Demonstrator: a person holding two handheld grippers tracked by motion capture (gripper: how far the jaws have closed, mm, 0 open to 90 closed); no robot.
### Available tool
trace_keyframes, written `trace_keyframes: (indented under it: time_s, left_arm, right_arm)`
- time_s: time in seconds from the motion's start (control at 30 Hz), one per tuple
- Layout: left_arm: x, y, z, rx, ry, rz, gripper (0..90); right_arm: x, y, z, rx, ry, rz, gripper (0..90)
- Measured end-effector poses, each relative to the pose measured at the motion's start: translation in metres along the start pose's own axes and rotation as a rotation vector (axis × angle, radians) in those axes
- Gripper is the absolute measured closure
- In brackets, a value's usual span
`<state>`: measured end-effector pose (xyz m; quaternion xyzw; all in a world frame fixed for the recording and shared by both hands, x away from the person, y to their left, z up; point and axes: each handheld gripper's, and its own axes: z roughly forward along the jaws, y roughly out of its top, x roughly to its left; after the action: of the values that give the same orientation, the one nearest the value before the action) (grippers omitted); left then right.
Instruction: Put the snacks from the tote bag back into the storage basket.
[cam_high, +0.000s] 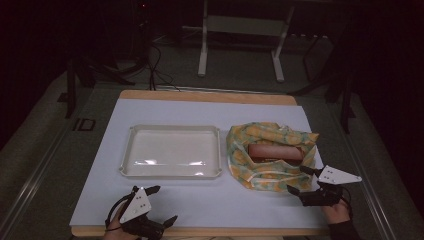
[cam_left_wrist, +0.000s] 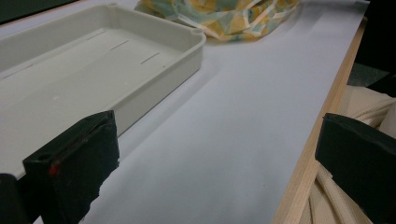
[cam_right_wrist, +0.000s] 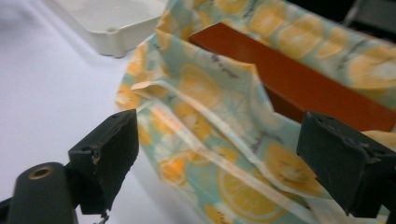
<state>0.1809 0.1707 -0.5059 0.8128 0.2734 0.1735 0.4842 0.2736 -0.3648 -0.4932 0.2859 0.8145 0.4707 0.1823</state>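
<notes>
A cloth bag (cam_high: 270, 152) printed with lemon slices lies on the white table cover, right of centre, and a reddish-brown box (cam_high: 276, 152) rests inside its open top. My right gripper (cam_high: 301, 180) hovers at the bag's near right corner, open, and its jaws frame the patterned bag (cam_right_wrist: 219, 140) and the box (cam_right_wrist: 299, 84) without touching them. An empty white tray (cam_high: 172, 151) sits left of the bag. Near the front left edge my left gripper (cam_high: 161, 205) stands open over bare cover, with the tray (cam_left_wrist: 93, 65) just ahead of it.
The white cover (cam_high: 200, 205) lies on a wooden board (cam_high: 200, 95) whose front edge (cam_left_wrist: 308, 163) runs close by my left gripper. A white metal stand (cam_high: 240, 35) and cables (cam_high: 155, 65) are on the dark floor beyond the table.
</notes>
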Motion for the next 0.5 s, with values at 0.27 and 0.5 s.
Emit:
trace_keyframes:
  time_s: [0.27, 0.5]
  left_arm:
    - [-0.0005, -0.0029, -0.003, -0.021, 0.001, -0.005, 0.0]
    - [0.0025, -0.004, -0.004, -0.031, 0.008, -0.02, 0.0]
  right_arm:
    - [-0.0043, 0.0031, -0.0028, 0.049, 0.069, 0.016, 11.8]
    - [0.0004, 0.0071, -0.0049, 0.1, 0.066, -0.034, 10.7]
